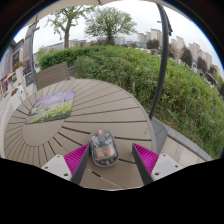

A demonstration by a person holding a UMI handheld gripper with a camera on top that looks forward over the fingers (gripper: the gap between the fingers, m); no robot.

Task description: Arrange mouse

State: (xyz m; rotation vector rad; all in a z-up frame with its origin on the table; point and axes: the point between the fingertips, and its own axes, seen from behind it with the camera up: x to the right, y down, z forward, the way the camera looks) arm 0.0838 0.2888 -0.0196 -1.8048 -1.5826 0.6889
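Note:
A small dark mouse [103, 148] with a translucent grey shell and reddish parts inside lies on the brown slatted table [110, 105]. It stands between my fingers, closer to the left one, with a clear gap to the right one. My gripper [111, 160] is open; the pink pads [77, 156] flank the mouse without pressing on it. A purple-green mouse mat [51, 106] lies on the table beyond and to the left of the fingers.
The table's rounded far edge runs behind the mat, with a metal rail [160, 60] at its right. Beyond lie a green hedge [150, 70], trees and buildings. Wooden chairs [50, 72] stand at the far left.

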